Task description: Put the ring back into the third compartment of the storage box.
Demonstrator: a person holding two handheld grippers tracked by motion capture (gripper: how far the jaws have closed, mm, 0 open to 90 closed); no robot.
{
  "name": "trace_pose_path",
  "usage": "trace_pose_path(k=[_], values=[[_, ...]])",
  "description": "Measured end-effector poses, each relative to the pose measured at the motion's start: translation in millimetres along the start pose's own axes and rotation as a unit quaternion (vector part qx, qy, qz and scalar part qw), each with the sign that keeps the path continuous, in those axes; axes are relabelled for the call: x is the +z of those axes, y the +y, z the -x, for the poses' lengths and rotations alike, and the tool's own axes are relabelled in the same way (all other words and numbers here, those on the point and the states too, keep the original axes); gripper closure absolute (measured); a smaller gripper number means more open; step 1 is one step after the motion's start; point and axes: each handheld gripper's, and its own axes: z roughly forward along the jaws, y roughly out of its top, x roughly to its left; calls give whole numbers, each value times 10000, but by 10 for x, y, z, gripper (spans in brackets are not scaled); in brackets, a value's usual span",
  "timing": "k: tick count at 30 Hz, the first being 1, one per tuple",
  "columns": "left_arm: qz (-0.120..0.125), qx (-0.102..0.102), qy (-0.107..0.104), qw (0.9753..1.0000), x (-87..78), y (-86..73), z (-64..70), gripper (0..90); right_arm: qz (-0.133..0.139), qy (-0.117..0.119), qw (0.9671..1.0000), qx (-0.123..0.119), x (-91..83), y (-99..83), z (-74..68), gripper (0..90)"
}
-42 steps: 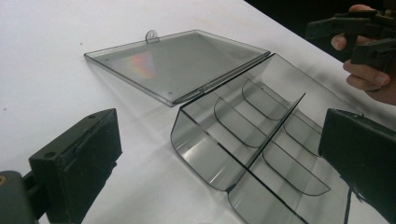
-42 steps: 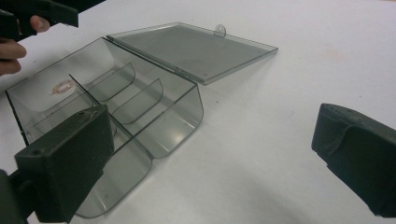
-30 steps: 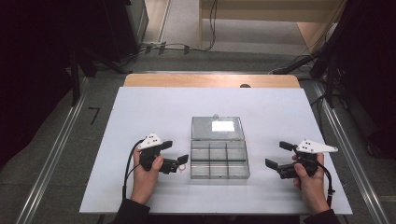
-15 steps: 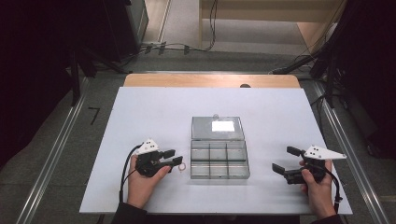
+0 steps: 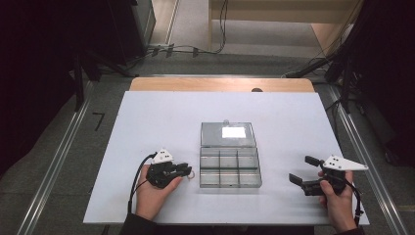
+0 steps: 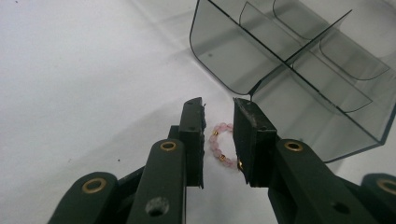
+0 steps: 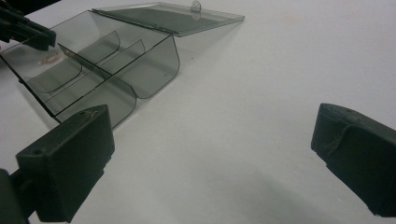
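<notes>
On the white table (image 5: pixel 147 122), my count: one smoky clear plastic compartment box (image 5: pixel 230 166), lid flat open; one pink bead ring (image 6: pixel 219 144).
Ring: on table, just left of box, between my left gripper (image 6: pixel 219 140) jaws, narrowly apart.
Right gripper (image 5: pixel 303 171): jaws wide apart, bare tabletop around.

You worked at a desk (image 5: pixel 147 122) with a pale white top, and a strip of bare wood (image 5: pixel 220 84) ran along its far edge. The grey floor (image 5: pixel 58 161) around you carried metal rails (image 5: pixel 56 156) on both sides. Beyond the desk, black cables (image 5: pixel 181 49) trailed across the floor toward a light wooden unit (image 5: pixel 274 10). Dark equipment (image 5: pixel 44 44) stood in shadow at left and right.
</notes>
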Motion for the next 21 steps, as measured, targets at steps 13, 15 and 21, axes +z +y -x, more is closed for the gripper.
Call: trace_pose_path(k=[13,15,21], values=[[-237,191,137,9994,54,-7,52,765,91,-78,9999,31,-60,-36,15,0],[-252,202,163,9993,57,-6,60,772,92,-80,9999,33,-69,-43,16,0],[-303,330,367,9983,68,-6,93,823,124,-72,9999,32,-89,-52,17,0]])
